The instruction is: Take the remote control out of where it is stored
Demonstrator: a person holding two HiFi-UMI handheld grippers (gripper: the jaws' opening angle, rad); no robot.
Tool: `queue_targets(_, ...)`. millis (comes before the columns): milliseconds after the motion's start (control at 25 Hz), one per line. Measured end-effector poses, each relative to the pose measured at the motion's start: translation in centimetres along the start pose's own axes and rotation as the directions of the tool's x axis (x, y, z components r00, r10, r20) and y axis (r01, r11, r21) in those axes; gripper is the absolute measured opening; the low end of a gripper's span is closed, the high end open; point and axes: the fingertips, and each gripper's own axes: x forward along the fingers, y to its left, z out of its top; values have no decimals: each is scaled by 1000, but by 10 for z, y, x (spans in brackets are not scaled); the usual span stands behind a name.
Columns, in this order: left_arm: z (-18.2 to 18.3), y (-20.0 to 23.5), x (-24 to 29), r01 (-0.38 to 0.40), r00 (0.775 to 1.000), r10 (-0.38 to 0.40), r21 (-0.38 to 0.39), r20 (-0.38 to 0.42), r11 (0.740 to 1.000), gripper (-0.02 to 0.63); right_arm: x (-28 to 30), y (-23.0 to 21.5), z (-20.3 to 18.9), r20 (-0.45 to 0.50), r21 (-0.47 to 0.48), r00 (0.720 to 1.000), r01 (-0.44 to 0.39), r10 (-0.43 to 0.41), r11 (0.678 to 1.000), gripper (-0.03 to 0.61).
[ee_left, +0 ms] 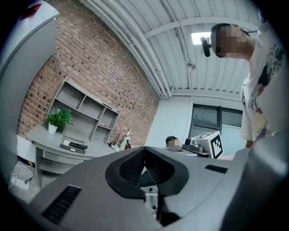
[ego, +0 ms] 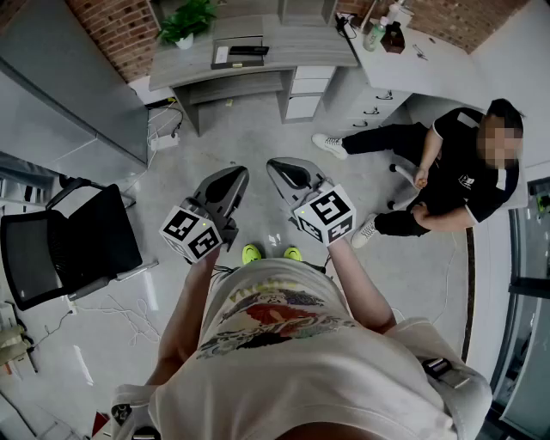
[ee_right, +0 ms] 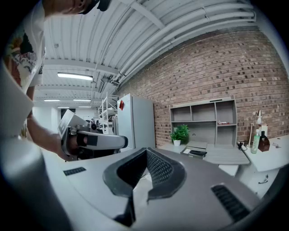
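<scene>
Both grippers are held side by side at waist height over the grey floor, far from the desk. My left gripper (ego: 234, 177) (ee_left: 144, 151) is shut with nothing between its pads. My right gripper (ego: 279, 166) (ee_right: 145, 151) is likewise shut and empty. Across the room stands a grey desk (ego: 284, 47) (ee_left: 40, 135) (ee_right: 226, 155). On it lies a flat grey box (ego: 234, 57) (ee_left: 72, 143) (ee_right: 195, 148) with a slim black thing on top (ego: 248, 51) (ee_left: 77, 145) (ee_right: 198, 153), possibly the remote control. Both grippers point roughly toward that desk.
A person in black (ego: 460, 172) sits on the floor at the right. A black office chair (ego: 69, 245) stands left, a tall grey cabinet (ego: 77, 77) behind it. Desk drawers (ego: 305, 90), a potted plant (ego: 185, 21), bottles (ego: 382, 34) and loose floor cables (ego: 163, 129) are ahead.
</scene>
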Motion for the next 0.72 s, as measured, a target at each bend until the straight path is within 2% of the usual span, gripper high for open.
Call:
queue_targets(440, -3, 14, -8, 0, 1000, 0, -17, 7, 1000, 6, 15, 3, -7, -25, 8, 1000, -2, 2, 1000, 9)
queue_targets(720, -1, 29, -20, 18, 1000, -18, -21, 20, 1000, 6, 31, 8, -8, -23, 14, 999, 25, -24, 1000, 9)
